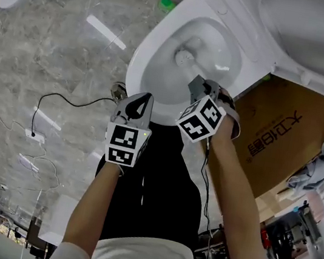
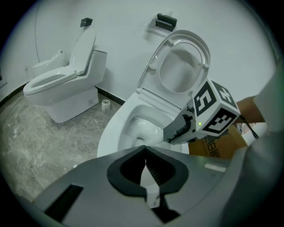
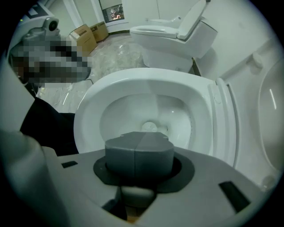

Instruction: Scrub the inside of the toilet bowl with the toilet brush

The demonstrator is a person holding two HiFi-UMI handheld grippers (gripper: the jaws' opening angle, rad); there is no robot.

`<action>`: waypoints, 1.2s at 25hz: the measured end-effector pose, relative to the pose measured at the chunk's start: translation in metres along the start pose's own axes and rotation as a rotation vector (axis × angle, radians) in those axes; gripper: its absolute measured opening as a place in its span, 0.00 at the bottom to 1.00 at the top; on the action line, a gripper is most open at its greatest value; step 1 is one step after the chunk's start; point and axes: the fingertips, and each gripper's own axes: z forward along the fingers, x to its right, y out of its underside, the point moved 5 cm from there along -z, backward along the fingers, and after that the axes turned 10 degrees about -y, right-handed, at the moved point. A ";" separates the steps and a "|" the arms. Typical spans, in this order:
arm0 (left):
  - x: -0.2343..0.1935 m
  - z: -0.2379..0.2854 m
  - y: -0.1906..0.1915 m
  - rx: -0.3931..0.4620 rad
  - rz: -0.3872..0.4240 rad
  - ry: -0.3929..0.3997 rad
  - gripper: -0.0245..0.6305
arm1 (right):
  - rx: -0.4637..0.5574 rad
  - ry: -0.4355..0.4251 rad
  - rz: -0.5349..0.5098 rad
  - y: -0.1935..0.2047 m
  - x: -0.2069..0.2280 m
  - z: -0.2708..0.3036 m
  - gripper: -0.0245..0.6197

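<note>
Grey marble floor [image 1: 61, 72] lies underfoot. Nearest, the left gripper [image 1: 144, 97] hangs pinched shut, empty; the right gripper [image 1: 199, 84] clamps the toilet brush [image 1: 184, 56], handle slanting forward and down, bristles deep in the toilet bowl [image 1: 141, 64].
</note>
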 end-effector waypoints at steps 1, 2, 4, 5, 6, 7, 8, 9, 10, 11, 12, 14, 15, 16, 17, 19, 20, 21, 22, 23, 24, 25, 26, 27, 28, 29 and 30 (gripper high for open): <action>0.004 0.003 -0.002 0.004 -0.007 0.000 0.05 | 0.006 -0.001 -0.024 -0.003 0.001 -0.001 0.27; 0.009 0.007 -0.005 0.009 -0.010 0.003 0.05 | 0.013 0.002 -0.044 -0.005 0.004 -0.001 0.27; 0.017 0.011 -0.010 0.014 -0.019 0.011 0.05 | 0.018 0.006 -0.074 -0.006 0.008 -0.003 0.27; 0.020 0.011 -0.011 0.015 -0.022 0.014 0.05 | 0.020 0.003 -0.084 -0.007 0.010 -0.003 0.27; 0.023 0.012 -0.013 0.016 -0.020 0.014 0.05 | 0.023 -0.002 -0.090 -0.008 0.013 -0.003 0.27; 0.024 0.013 -0.015 0.018 -0.015 0.013 0.05 | 0.027 -0.010 -0.093 -0.009 0.017 -0.002 0.27; 0.027 0.014 -0.017 0.018 -0.010 0.012 0.05 | 0.031 -0.020 -0.095 -0.010 0.021 -0.001 0.27; 0.030 0.015 -0.018 0.018 -0.008 0.013 0.05 | 0.033 -0.029 -0.093 -0.010 0.025 -0.002 0.27; 0.034 0.016 -0.018 0.019 -0.011 0.014 0.05 | 0.035 -0.036 -0.090 -0.009 0.029 -0.003 0.27; 0.037 0.018 -0.020 0.022 -0.018 0.013 0.05 | 0.038 -0.041 -0.088 -0.009 0.033 -0.005 0.27; 0.038 0.019 -0.021 0.024 -0.027 0.008 0.05 | 0.041 -0.042 -0.091 -0.010 0.037 -0.008 0.27; 0.038 0.020 -0.023 0.027 -0.042 -0.004 0.05 | 0.043 -0.038 -0.103 -0.013 0.043 -0.011 0.27; 0.037 0.020 -0.025 0.028 -0.047 -0.009 0.05 | 0.043 -0.035 -0.109 -0.014 0.046 -0.013 0.27; 0.037 0.021 -0.026 0.028 -0.049 -0.013 0.05 | 0.043 -0.032 -0.115 -0.015 0.050 -0.014 0.27; 0.037 0.022 -0.027 0.028 -0.049 -0.016 0.05 | 0.043 -0.030 -0.118 -0.016 0.055 -0.015 0.27; 0.035 0.025 -0.029 0.030 -0.053 -0.025 0.05 | 0.044 -0.023 -0.120 -0.016 0.065 -0.018 0.27; 0.035 0.026 -0.030 0.031 -0.056 -0.029 0.05 | 0.045 -0.017 -0.118 -0.016 0.071 -0.020 0.27; 0.034 0.027 -0.031 0.032 -0.059 -0.032 0.05 | 0.046 -0.011 -0.113 -0.015 0.078 -0.023 0.27; 0.035 0.028 -0.031 0.031 -0.061 -0.032 0.05 | 0.048 -0.008 -0.102 -0.014 0.085 -0.026 0.27; 0.036 0.028 -0.031 0.028 -0.060 -0.028 0.05 | 0.050 -0.008 -0.086 -0.012 0.091 -0.029 0.27; 0.038 0.028 -0.031 0.025 -0.057 -0.022 0.05 | 0.055 -0.011 -0.066 -0.010 0.096 -0.032 0.27; 0.040 0.029 -0.031 0.023 -0.051 -0.014 0.05 | 0.058 -0.013 -0.046 -0.007 0.101 -0.034 0.27; 0.043 0.030 -0.031 0.021 -0.045 -0.006 0.05 | 0.058 -0.012 -0.030 -0.005 0.106 -0.036 0.27; 0.045 0.031 -0.031 0.019 -0.038 0.003 0.05 | 0.055 -0.008 -0.017 -0.001 0.109 -0.037 0.27; 0.048 0.031 -0.030 0.015 -0.029 0.012 0.05 | 0.049 -0.003 -0.007 0.003 0.110 -0.037 0.27; 0.050 0.031 -0.029 0.010 -0.019 0.021 0.05 | 0.042 0.002 0.004 0.007 0.110 -0.037 0.27; 0.052 0.031 -0.028 0.004 -0.009 0.029 0.05 | 0.036 0.005 0.014 0.013 0.109 -0.036 0.27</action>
